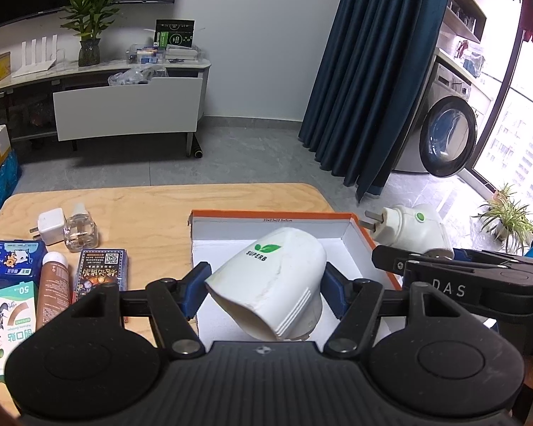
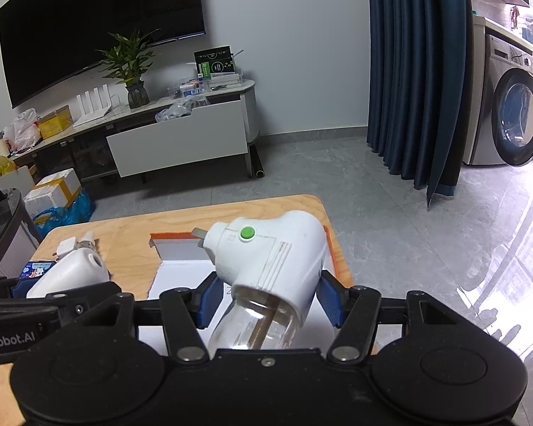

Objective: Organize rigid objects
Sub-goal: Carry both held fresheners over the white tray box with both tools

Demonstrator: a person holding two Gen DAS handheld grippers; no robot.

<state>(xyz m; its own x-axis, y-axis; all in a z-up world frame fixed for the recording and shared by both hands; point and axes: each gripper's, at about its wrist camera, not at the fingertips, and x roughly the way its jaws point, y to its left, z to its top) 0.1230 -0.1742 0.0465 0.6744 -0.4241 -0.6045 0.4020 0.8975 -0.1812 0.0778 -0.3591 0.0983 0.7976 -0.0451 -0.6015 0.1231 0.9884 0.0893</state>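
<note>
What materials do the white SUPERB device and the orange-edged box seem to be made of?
SUPERB device: likely hard plastic, matte white, with moulded ridges and scuff marks. Orange-edged box: probably cardboard, thin walls, white inside, printed size text on its rim.

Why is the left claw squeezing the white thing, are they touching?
Touching. The left wrist view shows the left claw with both blue pads pressed against the white SUPERB housing, above the orange-rimmed box.

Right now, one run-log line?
left gripper: holds SUPERB housing over box | right gripper: holds plug-in vaporizer
</note>
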